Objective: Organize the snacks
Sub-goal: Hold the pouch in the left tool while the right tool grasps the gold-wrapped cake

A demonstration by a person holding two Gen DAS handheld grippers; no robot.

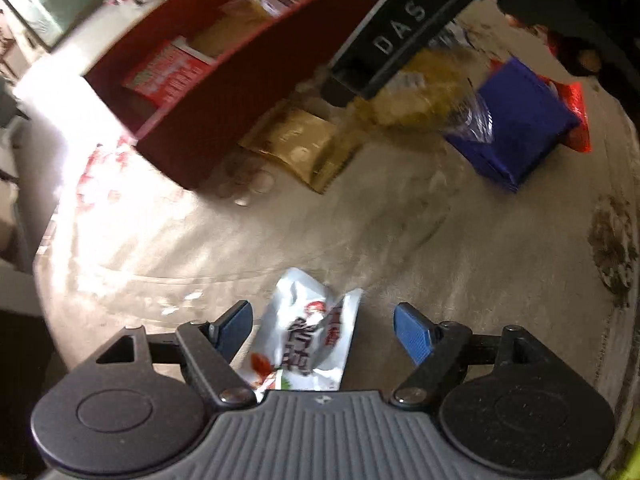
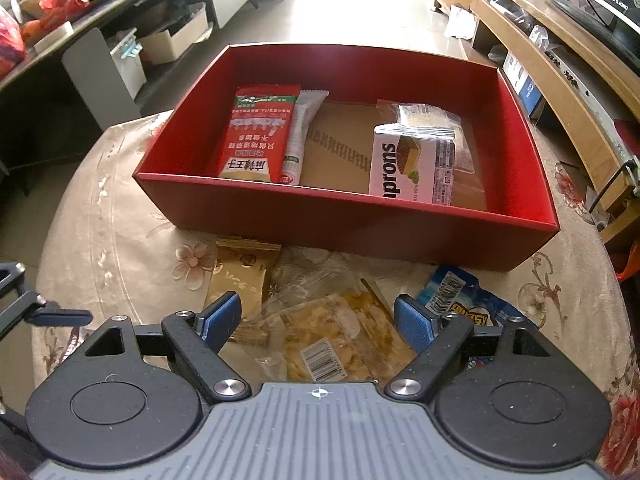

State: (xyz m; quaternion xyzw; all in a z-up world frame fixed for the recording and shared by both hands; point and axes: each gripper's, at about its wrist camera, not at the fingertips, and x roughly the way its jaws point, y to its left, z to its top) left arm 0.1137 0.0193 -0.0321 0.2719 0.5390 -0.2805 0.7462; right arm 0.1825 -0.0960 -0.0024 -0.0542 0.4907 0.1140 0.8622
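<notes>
The left gripper [image 1: 323, 330] hangs with its jaws apart over a white snack packet [image 1: 310, 336] lying on the tablecloth [image 1: 460, 240], not pinched. The right gripper [image 2: 318, 318] stands spread above a clear bag of yellow chips [image 2: 344, 340], beside the gold packet [image 2: 238, 280]. Best to lower squarely, clamp the bag's middle, then lift it into the red box [image 2: 360, 220] beside its 4 packs.
</notes>
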